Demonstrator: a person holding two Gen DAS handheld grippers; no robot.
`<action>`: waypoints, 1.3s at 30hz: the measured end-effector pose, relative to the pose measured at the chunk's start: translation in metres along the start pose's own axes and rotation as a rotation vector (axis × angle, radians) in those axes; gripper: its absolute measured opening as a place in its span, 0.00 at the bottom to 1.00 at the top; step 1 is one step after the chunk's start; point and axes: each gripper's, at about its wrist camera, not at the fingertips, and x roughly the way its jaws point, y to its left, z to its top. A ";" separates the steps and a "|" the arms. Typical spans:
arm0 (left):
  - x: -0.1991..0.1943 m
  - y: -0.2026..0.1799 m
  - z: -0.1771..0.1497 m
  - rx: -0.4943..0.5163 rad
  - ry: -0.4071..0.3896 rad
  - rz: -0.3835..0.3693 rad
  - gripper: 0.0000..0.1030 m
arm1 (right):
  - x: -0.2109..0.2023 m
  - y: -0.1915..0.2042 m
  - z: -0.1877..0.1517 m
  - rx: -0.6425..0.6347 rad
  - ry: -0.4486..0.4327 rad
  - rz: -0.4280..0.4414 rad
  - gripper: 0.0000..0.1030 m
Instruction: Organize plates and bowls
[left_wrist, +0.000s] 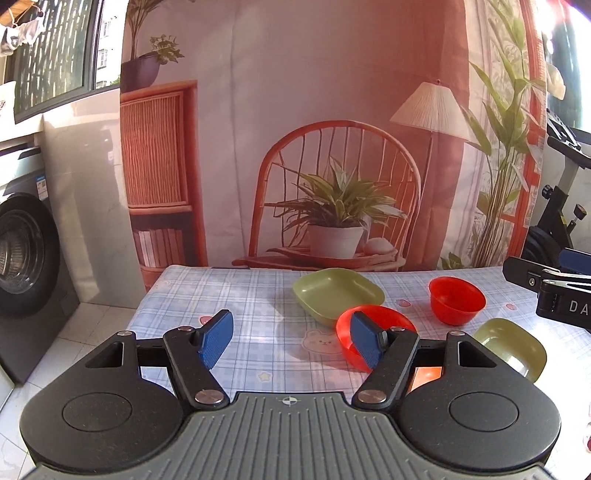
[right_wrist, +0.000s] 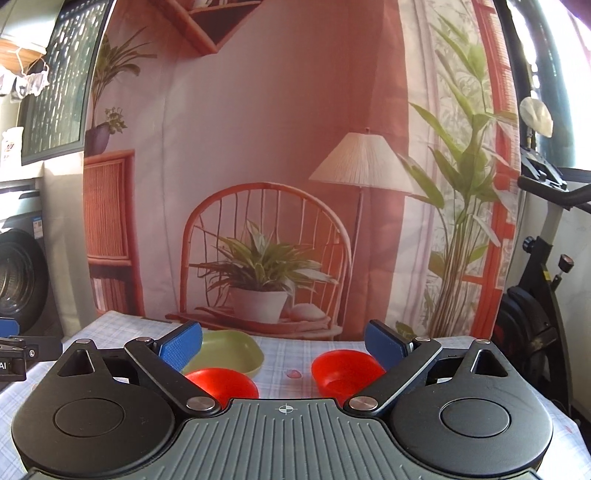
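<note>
1. Plates and bowls, loose on the checked-cloth bench (left_wrist: 229, 295), apparently unsorted.
2. Far green plate (left_wrist: 338, 295): squarish, smooth plastic, shallow.
3. Near green plate (left_wrist: 517, 347): same make, at the right edge.
4. Two red bowls (left_wrist: 457, 300) (left_wrist: 369, 321): round, glossy, apart.
5. Left tool (left_wrist: 291, 338): spread wide, empty.
6. Right tool (right_wrist: 284, 349): wide, empty, likely poised to stack.

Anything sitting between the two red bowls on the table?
No dish. In the right wrist view, only checked tablecloth with a small pink printed mark lies between the near red plastic bowl and the far red plastic bowl.
</note>
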 end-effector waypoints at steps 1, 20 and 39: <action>0.005 0.001 -0.002 -0.005 0.024 -0.006 0.69 | 0.001 0.001 -0.004 0.004 0.007 0.017 0.85; 0.032 0.003 -0.066 -0.098 0.212 -0.044 0.59 | 0.003 0.025 -0.079 -0.032 0.209 0.236 0.55; 0.036 -0.009 -0.087 -0.090 0.337 -0.067 0.59 | 0.018 -0.012 -0.092 0.182 0.269 0.185 0.47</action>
